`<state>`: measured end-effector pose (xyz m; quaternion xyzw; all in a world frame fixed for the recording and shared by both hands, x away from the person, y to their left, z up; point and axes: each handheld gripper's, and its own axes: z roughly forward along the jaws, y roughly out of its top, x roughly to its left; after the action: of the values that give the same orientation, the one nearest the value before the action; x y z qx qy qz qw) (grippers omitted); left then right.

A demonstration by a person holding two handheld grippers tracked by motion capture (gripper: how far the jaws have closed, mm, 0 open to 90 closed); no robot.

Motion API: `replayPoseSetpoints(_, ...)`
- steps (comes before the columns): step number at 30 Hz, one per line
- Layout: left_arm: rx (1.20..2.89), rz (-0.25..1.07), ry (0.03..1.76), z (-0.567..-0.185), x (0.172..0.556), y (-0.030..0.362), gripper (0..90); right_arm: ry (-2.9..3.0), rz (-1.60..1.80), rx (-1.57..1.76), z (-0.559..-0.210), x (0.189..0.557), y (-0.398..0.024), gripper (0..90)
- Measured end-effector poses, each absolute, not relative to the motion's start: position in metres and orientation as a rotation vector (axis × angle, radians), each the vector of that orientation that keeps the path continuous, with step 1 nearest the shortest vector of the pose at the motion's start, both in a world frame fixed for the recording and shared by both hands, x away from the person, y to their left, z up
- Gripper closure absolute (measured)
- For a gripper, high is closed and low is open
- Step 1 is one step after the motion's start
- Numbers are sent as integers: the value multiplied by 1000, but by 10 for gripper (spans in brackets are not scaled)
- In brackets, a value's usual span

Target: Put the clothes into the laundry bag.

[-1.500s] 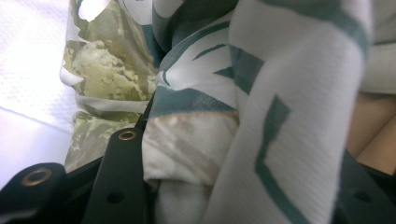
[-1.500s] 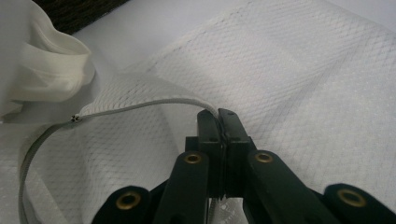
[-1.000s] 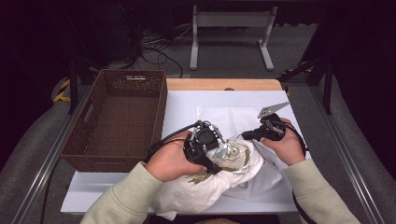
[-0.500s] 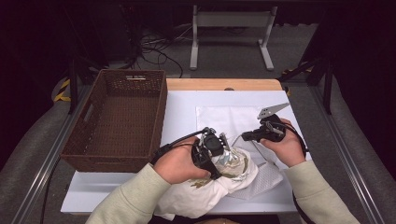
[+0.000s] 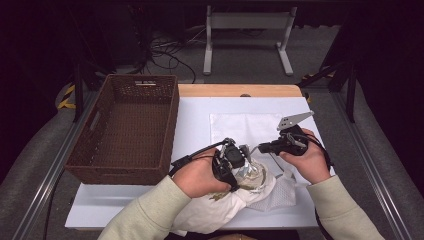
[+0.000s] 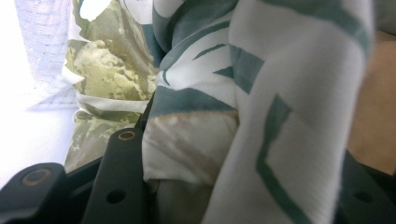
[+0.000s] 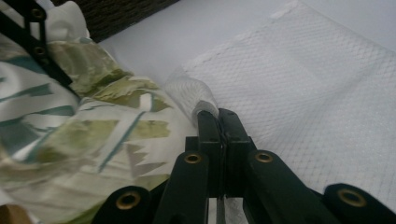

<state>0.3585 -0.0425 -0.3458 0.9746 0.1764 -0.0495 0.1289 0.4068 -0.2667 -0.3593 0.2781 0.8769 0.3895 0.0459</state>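
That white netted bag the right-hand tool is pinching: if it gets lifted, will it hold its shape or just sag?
Probably sag. The white mesh bag lies flat and wrinkled on the table, and bunches into a thin twist where the right gripper pinches its edge. It looks thin and see-through, so likely very light. The patterned cloth pushed into it would likely weigh one end down.

I can't see the tips of my left gripper [image 5: 235, 162]; the patterned cloth [image 6: 243, 116] covers them. That cloth is blurry up close and runs off the picture's edges. My hand hides part of the mesh bag [image 5: 250, 131].
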Motion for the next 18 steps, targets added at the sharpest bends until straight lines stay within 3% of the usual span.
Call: replayPoseSetpoints(18, 2682, 15, 666, -316, 368, -23, 552, 2613, 1223, 807, -328, 387, -257, 893)
